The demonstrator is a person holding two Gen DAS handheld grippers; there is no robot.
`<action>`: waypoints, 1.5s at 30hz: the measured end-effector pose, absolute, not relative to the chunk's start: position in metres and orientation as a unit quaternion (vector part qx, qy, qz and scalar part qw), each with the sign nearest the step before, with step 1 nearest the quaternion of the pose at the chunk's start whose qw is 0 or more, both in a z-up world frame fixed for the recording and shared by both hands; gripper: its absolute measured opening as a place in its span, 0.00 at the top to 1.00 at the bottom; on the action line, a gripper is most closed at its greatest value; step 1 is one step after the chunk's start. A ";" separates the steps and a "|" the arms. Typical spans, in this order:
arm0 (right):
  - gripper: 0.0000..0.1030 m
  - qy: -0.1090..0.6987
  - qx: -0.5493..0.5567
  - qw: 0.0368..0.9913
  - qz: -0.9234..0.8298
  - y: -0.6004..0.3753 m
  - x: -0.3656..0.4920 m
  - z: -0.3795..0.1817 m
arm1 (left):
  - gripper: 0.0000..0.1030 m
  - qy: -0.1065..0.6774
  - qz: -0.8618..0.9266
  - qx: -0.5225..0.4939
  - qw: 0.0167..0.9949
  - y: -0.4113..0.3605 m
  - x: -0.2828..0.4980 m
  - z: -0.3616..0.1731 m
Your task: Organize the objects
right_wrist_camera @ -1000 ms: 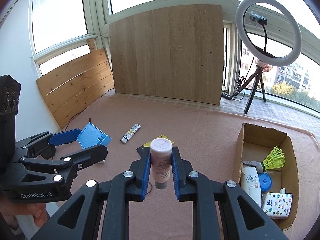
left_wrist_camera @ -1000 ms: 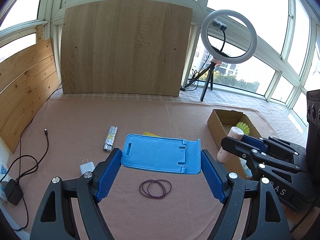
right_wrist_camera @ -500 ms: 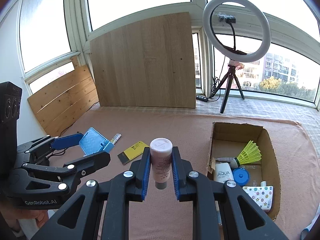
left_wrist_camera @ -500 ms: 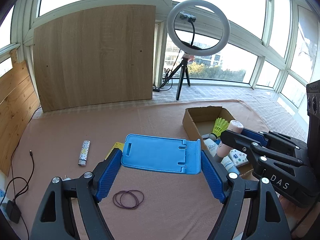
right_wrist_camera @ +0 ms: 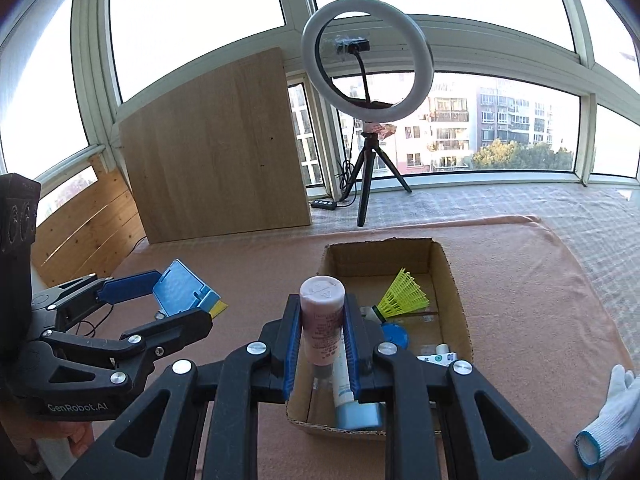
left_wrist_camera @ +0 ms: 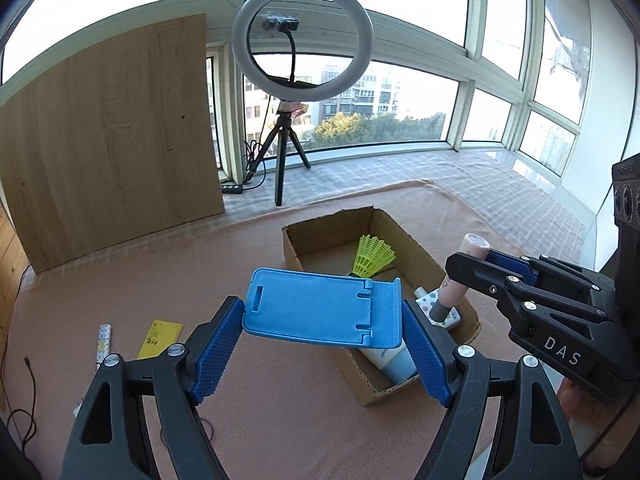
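Sunny window bay, pink blanket. Left gripper (left_wrist_camera: 322,343) clamps the stiff, light phone stand (left_wrist_camera: 322,309) by its edges; right gripper (right_wrist_camera: 321,341) squeezes a squishy, slippery-looking tube (right_wrist_camera: 322,322) mid-body above the cardboard box (right_wrist_camera: 451,280).

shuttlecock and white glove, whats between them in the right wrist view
In the right wrist view, the right wall of the cardboard box stands between the shuttlecock and the white glove, then a bare stretch of pink cloth.

A flat blue plastic phone stand (left_wrist_camera: 320,312) is clamped edge to edge, held level above the near end of an open cardboard box (left_wrist_camera: 320,236). A pink capped tube (right_wrist_camera: 322,320) hangs cap-down over the same box, which holds a yellow shuttlecock (right_wrist_camera: 402,294) and a white sunscreen tube (right_wrist_camera: 344,372).
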State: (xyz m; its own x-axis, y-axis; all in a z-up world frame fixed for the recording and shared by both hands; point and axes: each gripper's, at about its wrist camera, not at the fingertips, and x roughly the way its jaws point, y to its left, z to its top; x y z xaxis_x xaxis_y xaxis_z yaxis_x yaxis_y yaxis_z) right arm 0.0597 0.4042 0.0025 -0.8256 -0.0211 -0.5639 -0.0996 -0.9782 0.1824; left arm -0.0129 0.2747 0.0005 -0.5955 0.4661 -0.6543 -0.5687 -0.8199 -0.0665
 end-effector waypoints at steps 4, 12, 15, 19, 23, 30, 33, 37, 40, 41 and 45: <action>0.83 0.112 -0.296 0.046 0.947 0.426 0.066 -0.001 | 0.21 0.082 0.880 -0.347 0.314 0.300 -0.017 -0.006; 0.82 0.127 -0.310 0.078 0.939 0.457 0.067 -0.016 | 0.21 0.091 0.861 -0.363 0.344 0.340 -0.031 -0.026; 0.82 0.132 -0.316 0.082 0.936 0.465 0.062 -0.023 | 0.21 0.092 0.857 -0.368 0.349 0.350 -0.039 -0.032; 0.82 0.136 -0.321 0.086 0.933 0.472 0.056 -0.029 | 0.21 0.092 0.853 -0.374 0.352 0.356 -0.049 -0.041; 0.82 0.139 -0.326 0.087 0.931 0.474 0.052 -0.035 | 0.21 0.090 0.850 -0.378 0.355 0.359 -0.056 -0.045; 0.66 0.137 -0.344 0.090 0.924 0.472 0.042 -0.047 | 0.20 0.085 0.848 -0.394 0.345 0.355 -0.066 -0.054; 0.66 0.137 -0.342 0.090 0.925 0.470 0.042 -0.046 | 0.20 0.082 0.851 -0.392 0.339 0.346 -0.067 -0.052; 0.66 0.131 -0.340 0.083 0.927 0.460 0.038 -0.041 | 0.20 0.075 0.857 -0.389 0.331 0.332 -0.067 -0.047; 0.66 0.125 -0.337 0.074 0.930 0.450 0.034 -0.036 | 0.20 0.069 0.863 -0.386 0.320 0.316 -0.066 -0.043; 0.66 0.123 -0.337 0.070 0.931 0.445 0.032 -0.034 | 0.20 0.065 0.865 -0.386 0.315 0.308 -0.066 -0.043; 0.66 0.109 -0.339 0.048 0.933 0.422 0.022 -0.030 | 0.20 0.048 0.874 -0.389 0.288 0.271 -0.065 -0.044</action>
